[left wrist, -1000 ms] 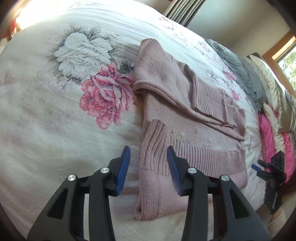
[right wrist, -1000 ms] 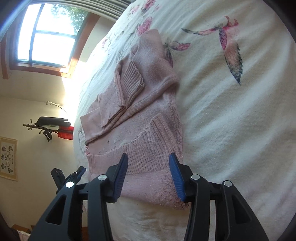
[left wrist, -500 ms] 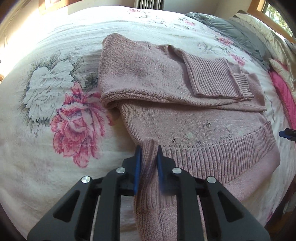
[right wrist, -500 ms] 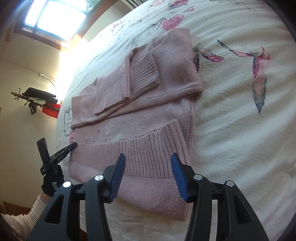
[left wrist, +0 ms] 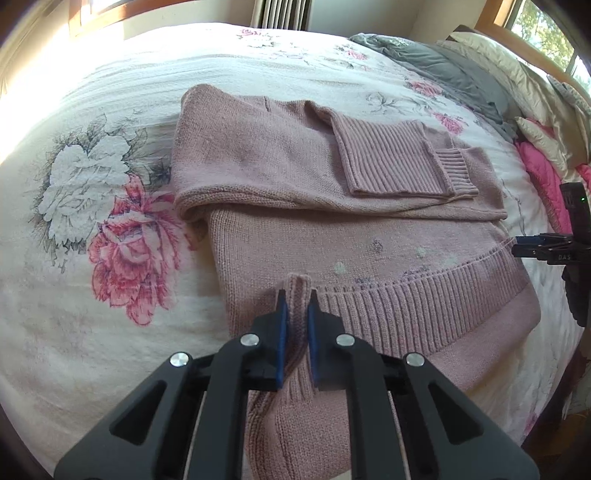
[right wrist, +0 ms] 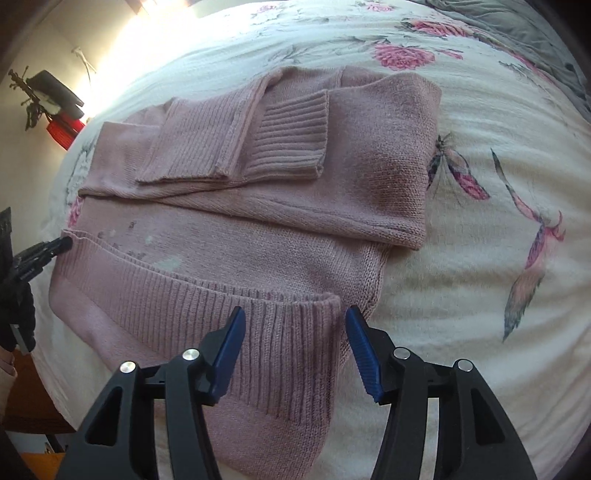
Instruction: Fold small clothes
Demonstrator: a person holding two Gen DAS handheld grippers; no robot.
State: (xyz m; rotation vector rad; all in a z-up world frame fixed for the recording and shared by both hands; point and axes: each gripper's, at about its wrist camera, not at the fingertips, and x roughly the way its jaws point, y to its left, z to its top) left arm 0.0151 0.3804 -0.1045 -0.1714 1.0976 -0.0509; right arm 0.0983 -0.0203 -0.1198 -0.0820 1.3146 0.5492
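Note:
A pink knitted sweater (left wrist: 295, 177) lies on the flowered bedspread (left wrist: 92, 206), sleeves folded across its chest and the ribbed hem turned up. My left gripper (left wrist: 295, 299) is shut on the hem's left corner, a ridge of ribbed knit pinched between its blue pads. In the right wrist view the same sweater (right wrist: 258, 229) fills the middle. My right gripper (right wrist: 295, 317) stands open over the hem's right corner, the ribbed edge lying between its fingers. The right gripper (left wrist: 546, 247) also shows at the right edge of the left wrist view.
Grey and cream pillows (left wrist: 461, 70) and a pink quilt (left wrist: 543, 177) lie at the bed's far right. A radiator (left wrist: 280, 14) stands behind the bed. A red lamp or fixture (right wrist: 62, 129) hangs on the wall at left. The left gripper (right wrist: 40, 251) and a gloved hand (right wrist: 14, 306) show at the left edge.
My left gripper closed on the hem's left corner half a second back and still holds it. Both grippers have come closer to the sweater; the right one stays open over the right corner.

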